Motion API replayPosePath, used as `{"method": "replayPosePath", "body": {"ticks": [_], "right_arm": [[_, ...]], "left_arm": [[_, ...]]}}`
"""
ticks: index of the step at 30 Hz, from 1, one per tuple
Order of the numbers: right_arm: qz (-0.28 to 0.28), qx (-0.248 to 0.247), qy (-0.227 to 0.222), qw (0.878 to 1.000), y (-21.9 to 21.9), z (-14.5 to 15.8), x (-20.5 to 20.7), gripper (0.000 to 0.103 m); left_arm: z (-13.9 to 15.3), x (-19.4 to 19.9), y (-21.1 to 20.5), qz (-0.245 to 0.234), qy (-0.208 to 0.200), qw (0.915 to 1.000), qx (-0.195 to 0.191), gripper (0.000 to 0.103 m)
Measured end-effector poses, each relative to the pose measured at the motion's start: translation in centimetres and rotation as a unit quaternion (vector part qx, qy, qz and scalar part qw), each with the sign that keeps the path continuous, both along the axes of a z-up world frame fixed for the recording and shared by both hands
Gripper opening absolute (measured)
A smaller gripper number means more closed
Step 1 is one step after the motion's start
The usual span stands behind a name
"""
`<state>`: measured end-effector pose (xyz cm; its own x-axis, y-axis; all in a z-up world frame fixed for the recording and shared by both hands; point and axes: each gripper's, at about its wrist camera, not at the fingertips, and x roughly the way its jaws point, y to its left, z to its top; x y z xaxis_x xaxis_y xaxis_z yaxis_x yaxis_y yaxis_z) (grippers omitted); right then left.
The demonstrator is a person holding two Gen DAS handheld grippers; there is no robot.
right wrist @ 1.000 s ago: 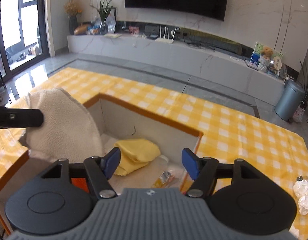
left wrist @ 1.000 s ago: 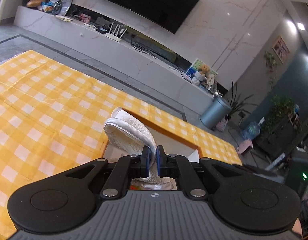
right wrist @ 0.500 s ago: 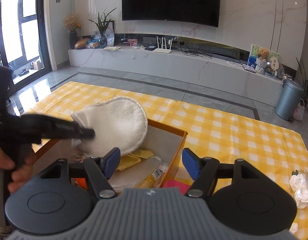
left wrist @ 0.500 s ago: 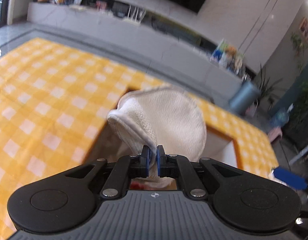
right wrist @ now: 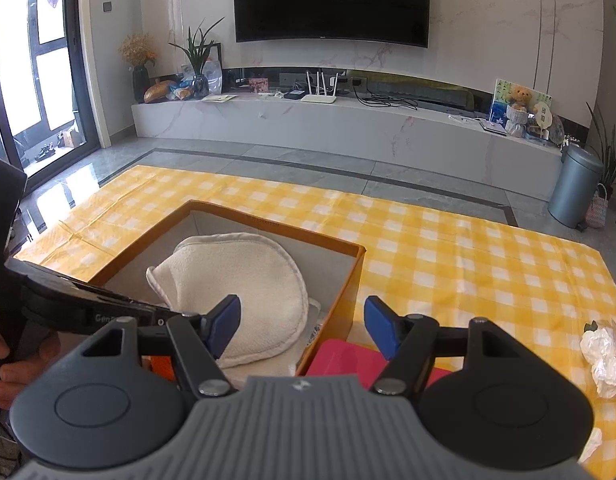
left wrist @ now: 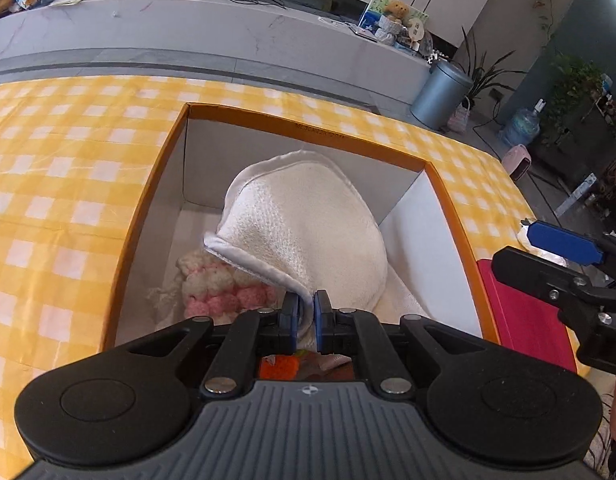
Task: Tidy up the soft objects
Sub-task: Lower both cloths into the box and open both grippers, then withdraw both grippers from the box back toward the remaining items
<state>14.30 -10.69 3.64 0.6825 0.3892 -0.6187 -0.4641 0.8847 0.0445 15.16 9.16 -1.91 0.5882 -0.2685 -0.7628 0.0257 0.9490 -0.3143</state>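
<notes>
My left gripper is shut on the hem of a white terry cloth and holds it inside an orange-rimmed cardboard box. A pink and cream knitted item lies on the box floor to the cloth's left. In the right wrist view the same cloth hangs low in the box. My right gripper is open and empty, over the box's near right corner and above a pink flat item. The right gripper also shows in the left wrist view.
The box sits on a yellow checked tablecloth. A crumpled white plastic bag lies on the cloth at the right. An orange item shows in the box under my left fingers. A TV wall stands behind.
My left gripper has carried the white cloth over the box and lowered it inside. My right gripper has pulled back and to the right, staying open.
</notes>
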Motion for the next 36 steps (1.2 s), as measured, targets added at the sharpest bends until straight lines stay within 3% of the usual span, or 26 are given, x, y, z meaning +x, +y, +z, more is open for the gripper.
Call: {"method": "replayPosePath", "body": {"ticks": [5, 7, 8, 9, 10, 17, 19, 25, 29, 32, 36], "right_arm": [[-0.001, 0.001, 0.003, 1.0, 0.0, 0.0, 0.0, 0.068], [0.001, 0.002, 0.002, 1.0, 0.0, 0.0, 0.0, 0.068], [0.002, 0.002, 0.002, 1.0, 0.0, 0.0, 0.0, 0.068], [0.001, 0.003, 0.001, 1.0, 0.0, 0.0, -0.1, 0.068], [0.002, 0.003, 0.001, 1.0, 0.0, 0.0, -0.1, 0.068], [-0.002, 0.01, -0.004, 1.0, -0.6, 0.2, -0.5, 0.068], [-0.003, 0.013, -0.006, 1.0, -0.8, 0.3, -0.6, 0.068], [-0.009, 0.023, -0.005, 1.0, -1.2, 0.3, -0.8, 0.069], [-0.003, 0.024, -0.007, 1.0, -1.3, 0.4, -1.2, 0.071], [-0.003, 0.027, -0.01, 1.0, -1.6, 0.8, -1.4, 0.072], [-0.006, 0.03, -0.026, 0.999, -2.6, 2.0, -2.0, 0.076]], "left_arm": [[-0.1, 0.3, 0.3, 0.018, 0.009, 0.9998, 0.007, 0.016], [-0.1, 0.4, 0.7, 0.056, 0.009, 0.9982, 0.016, 0.025], [0.1, 0.3, 1.0, 0.091, 0.002, 0.9953, 0.032, 0.026], [0.2, 0.2, 1.1, 0.108, -0.002, 0.9932, 0.043, 0.02], [0.3, 0.3, 1.1, 0.107, 0.0, 0.9935, 0.041, 0.022], [1.3, -0.6, 0.5, 0.092, -0.004, 0.9952, 0.034, 0.059], [1.7, -0.9, 0.1, 0.099, -0.011, 0.9942, 0.042, 0.08], [2.9, -1.6, 0.5, 0.12, -0.015, 0.9926, 0.006, 0.085], [4.3, -3.0, 0.5, 0.149, -0.057, 0.9872, -0.003, 0.087], [5.8, -3.9, -0.5, 0.154, -0.1, 0.9828, 0.02, 0.089], [7.3, -5.1, -2.7, 0.136, -0.149, 0.9759, 0.084, 0.09]]}}
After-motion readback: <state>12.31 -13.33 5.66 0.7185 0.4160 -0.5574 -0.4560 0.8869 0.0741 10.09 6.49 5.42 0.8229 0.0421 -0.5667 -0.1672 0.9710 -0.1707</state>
